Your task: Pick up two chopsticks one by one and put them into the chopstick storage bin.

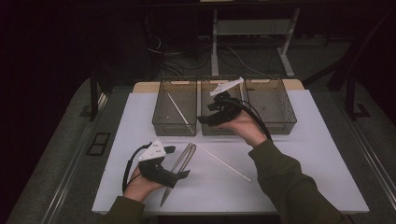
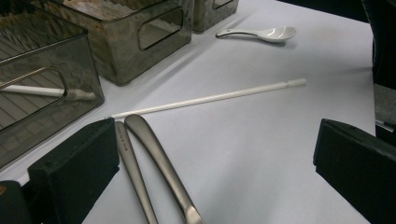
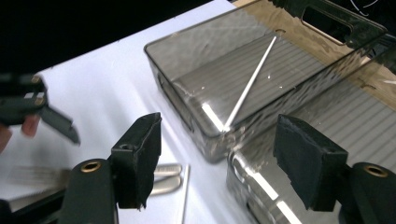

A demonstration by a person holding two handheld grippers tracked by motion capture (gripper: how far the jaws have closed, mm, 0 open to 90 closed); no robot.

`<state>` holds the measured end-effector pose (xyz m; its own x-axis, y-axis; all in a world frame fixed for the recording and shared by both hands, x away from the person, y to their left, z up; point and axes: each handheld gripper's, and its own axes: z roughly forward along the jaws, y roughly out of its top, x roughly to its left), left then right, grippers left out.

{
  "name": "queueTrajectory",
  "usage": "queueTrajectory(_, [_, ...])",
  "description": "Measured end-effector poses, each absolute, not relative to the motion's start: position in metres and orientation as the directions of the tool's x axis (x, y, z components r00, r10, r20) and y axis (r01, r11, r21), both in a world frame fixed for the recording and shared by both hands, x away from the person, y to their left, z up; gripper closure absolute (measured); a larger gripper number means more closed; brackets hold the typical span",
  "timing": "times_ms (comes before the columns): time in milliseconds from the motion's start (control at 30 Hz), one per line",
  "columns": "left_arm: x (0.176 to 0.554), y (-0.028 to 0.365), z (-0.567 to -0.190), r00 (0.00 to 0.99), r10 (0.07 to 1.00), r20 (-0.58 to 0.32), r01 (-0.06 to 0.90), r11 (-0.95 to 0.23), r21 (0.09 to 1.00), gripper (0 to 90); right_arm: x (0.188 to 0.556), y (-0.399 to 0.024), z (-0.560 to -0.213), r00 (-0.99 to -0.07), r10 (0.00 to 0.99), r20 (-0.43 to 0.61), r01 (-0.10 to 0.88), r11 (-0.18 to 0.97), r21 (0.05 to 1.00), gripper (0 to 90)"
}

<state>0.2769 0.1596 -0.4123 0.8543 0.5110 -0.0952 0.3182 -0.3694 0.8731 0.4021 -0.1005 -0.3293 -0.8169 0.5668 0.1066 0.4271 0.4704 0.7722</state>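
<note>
White table point(image 1: 303, 154): three bins point(image 1: 175, 108), tongs point(image 1: 180, 164), chopstick point(image 1: 223, 162), spoon point(image 2: 261, 33).

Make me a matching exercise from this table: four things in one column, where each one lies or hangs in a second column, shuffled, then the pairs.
Things
1. white spoon
2. white stick
3. metal tongs
4. right gripper

Places
A. in the left bin
B. on the mat by the left gripper
C. above the middle bin
D. loose on the mat, beside the bins

Pairs: 1-D, 2-A, 3-B, 4-C
</note>
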Motion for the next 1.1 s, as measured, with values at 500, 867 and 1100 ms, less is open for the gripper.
queueTrajectory(500, [0.277, 0.159, -0.413, 0.852, 0.515, -0.096, 0.322, -0.372, 0.871, 0.0, 0.365, -0.143, -0.352, -0.815, 0.569, 0.113, 0.443, 0.484, 0.755, 34.9])
queueTrajectory(867, [0.277, 0.159, -0.414, 0.85, 0.518, -0.092, 0.324, -0.378, 0.867, 0.0, 0.344, -0.171, -0.376, -0.8, 0.59, 0.114, 0.477, 0.508, 0.717, 45.4])
queueTrajectory(1100, [0.276, 0.159, -0.413, 0.849, 0.522, -0.083, 0.319, -0.381, 0.868, 0.0, 0.331, -0.184, -0.385, -0.792, 0.601, 0.108, 0.496, 0.529, 0.689, 51.1])
